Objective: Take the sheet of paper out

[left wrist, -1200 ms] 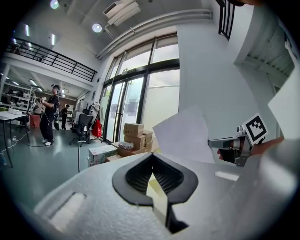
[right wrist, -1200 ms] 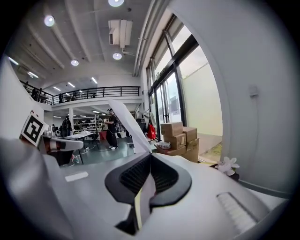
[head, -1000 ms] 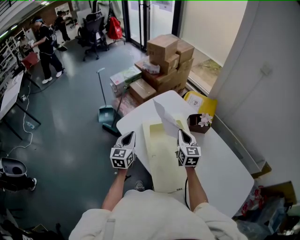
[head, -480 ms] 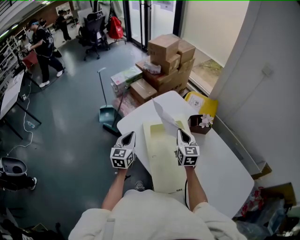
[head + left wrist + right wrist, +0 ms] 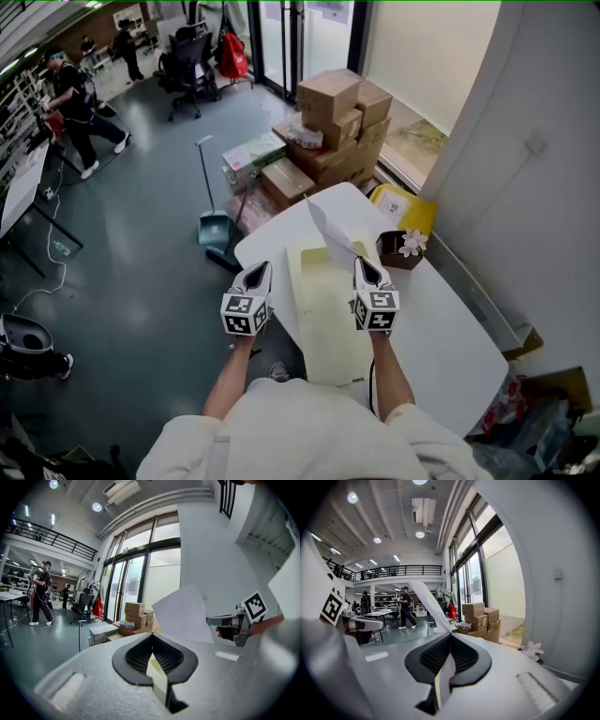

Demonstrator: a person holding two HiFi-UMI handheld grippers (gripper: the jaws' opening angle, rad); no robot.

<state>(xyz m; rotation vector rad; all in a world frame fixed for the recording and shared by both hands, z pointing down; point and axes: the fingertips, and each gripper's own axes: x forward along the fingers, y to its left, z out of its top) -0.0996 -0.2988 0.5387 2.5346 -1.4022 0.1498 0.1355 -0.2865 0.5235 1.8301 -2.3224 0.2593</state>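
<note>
A white sheet of paper stands up from my right gripper, which is shut on its lower edge; in the right gripper view the sheet rises out of the closed jaws. Below it a pale yellow envelope lies flat on the white table. My left gripper hovers beside the table's left edge, apart from the envelope. Its jaws look shut, and only a pale strip shows in the slit. From the left gripper view the sheet is seen at the right.
A brown pot with a white flower stands on the table, right of the sheet. Stacked cardboard boxes and a yellow bag lie beyond the far end. A dustpan and broom rest on the floor at left. A person walks far off.
Both grippers and the sheet have kept still. The person at the far left of the floor has stepped further left.
</note>
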